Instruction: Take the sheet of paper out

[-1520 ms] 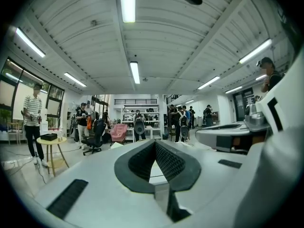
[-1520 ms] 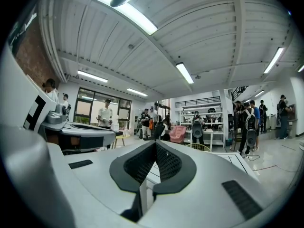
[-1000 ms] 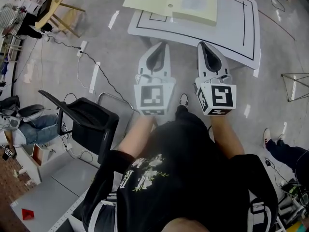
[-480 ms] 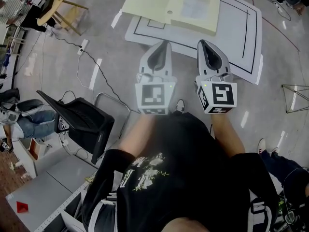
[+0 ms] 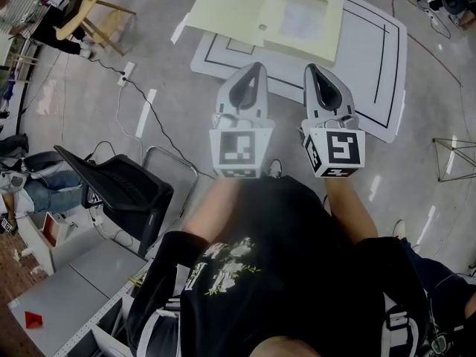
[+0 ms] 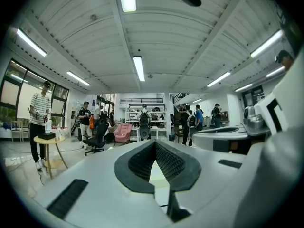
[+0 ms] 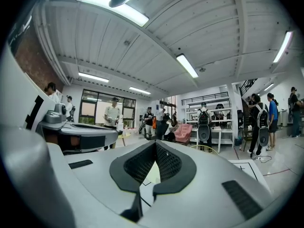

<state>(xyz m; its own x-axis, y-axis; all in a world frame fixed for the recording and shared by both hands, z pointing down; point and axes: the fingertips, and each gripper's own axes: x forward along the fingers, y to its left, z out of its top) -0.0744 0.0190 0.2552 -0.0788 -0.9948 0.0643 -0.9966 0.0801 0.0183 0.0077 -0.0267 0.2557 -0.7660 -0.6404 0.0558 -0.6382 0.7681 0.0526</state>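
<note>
A pale yellow folder [image 5: 227,10] lies open on a white table [image 5: 372,58] marked with black lines, at the top of the head view. A whitish sheet of paper [image 5: 301,17] rests in its right half. My left gripper [image 5: 256,67] and right gripper [image 5: 309,68] are held side by side at chest height, short of the table's near edge. Both point toward the table and hold nothing. In the left gripper view the left gripper [image 6: 155,142] has its tips together, as does the right gripper [image 7: 155,143] in the right gripper view.
A black office chair [image 5: 123,192] stands at my left, with a cable [image 5: 149,110] and power strip [image 5: 126,71] on the floor. A wooden chair [image 5: 82,13] is far left and a metal frame [image 5: 454,136] at right. People stand in the background [image 6: 143,122].
The table and folder have slid lower in the head view, with more of them showing. Both grippers keep the same pose and stay shut.
</note>
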